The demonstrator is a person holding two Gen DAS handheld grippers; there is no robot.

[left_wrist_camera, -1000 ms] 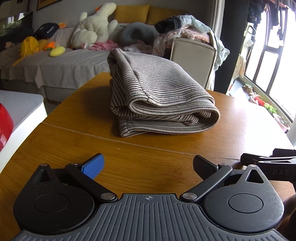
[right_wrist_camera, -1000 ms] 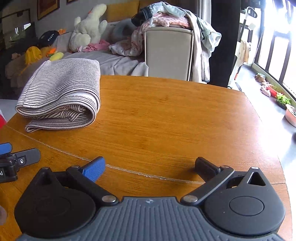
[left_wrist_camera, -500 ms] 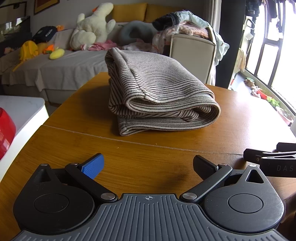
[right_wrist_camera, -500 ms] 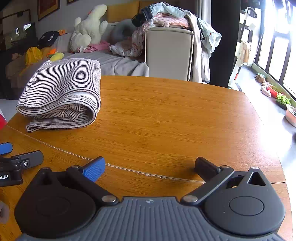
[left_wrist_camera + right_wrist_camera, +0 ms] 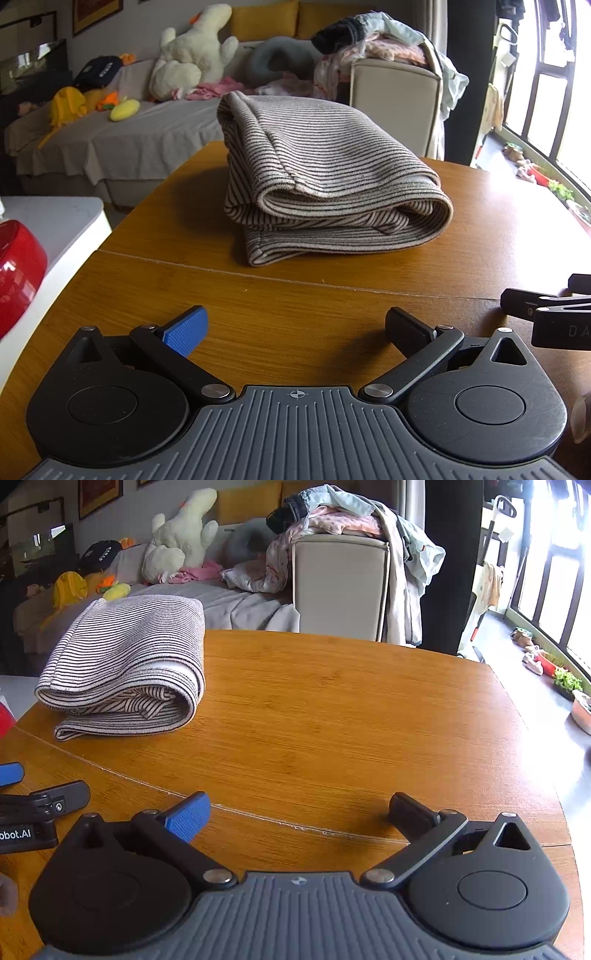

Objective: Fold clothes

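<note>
A folded striped garment (image 5: 325, 184) lies on the wooden table (image 5: 332, 306), ahead of my left gripper; it also shows at the left in the right wrist view (image 5: 125, 668). My left gripper (image 5: 295, 328) is open and empty, low over the table's near part, well short of the garment. My right gripper (image 5: 299, 812) is open and empty, low over the table (image 5: 351, 720) to the right of the garment. Each gripper shows at the edge of the other's view: the right one (image 5: 546, 314), the left one (image 5: 37, 805).
A red object (image 5: 18, 273) sits on a white surface (image 5: 55, 225) left of the table. Behind are a sofa (image 5: 110, 144) with plush toys and a chair piled with clothes (image 5: 343, 528). Windows stand at the right.
The left gripper has shifted slightly left and turned, so the garment sits more to the right in its view. The right gripper is almost still. Both stay open.
</note>
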